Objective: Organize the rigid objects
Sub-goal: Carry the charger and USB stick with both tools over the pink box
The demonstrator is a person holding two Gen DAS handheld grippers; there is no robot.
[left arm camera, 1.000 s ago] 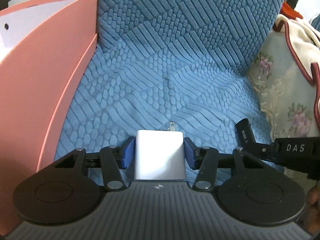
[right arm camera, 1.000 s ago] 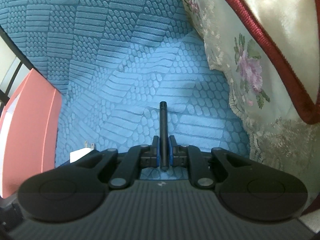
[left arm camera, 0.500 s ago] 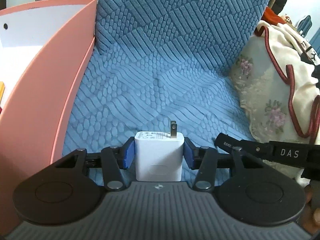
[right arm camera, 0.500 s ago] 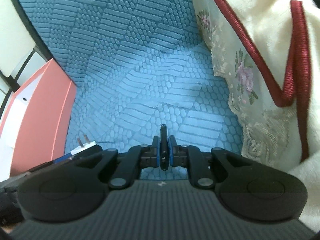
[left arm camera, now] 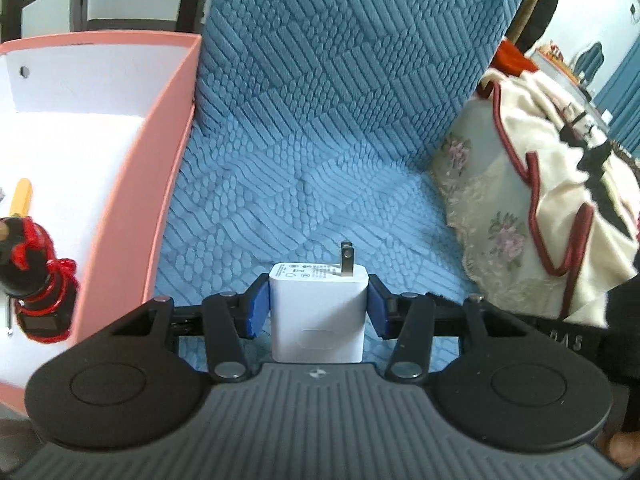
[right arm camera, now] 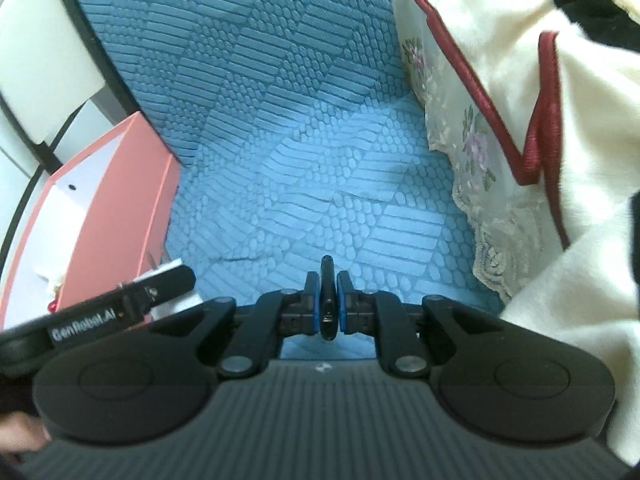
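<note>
My left gripper (left arm camera: 318,306) is shut on a white plug-in charger (left arm camera: 318,316), prongs pointing forward, held above the blue textured seat cushion (left arm camera: 304,200). A pink box (left arm camera: 132,200) with a white inside stands to the left; a red-and-black toy figure (left arm camera: 36,280) and a yellow stick (left arm camera: 20,196) lie in it. My right gripper (right arm camera: 328,300) is shut on a thin black stick-shaped object (right arm camera: 327,300), held above the cushion (right arm camera: 320,168). The left gripper and charger (right arm camera: 168,276) show at the left of the right wrist view, next to the pink box (right arm camera: 104,216).
A cream floral pillow with a cream, red-trimmed blanket (left arm camera: 540,216) lies on the right of the seat, also in the right wrist view (right arm camera: 520,120). The blue backrest (left arm camera: 340,60) rises behind. A white surface on a black frame (right arm camera: 40,60) stands beyond the seat.
Both grippers have risen and pulled back with their objects. The inside of the pink box has come into the left view. The right gripper's tip has left the left view.
</note>
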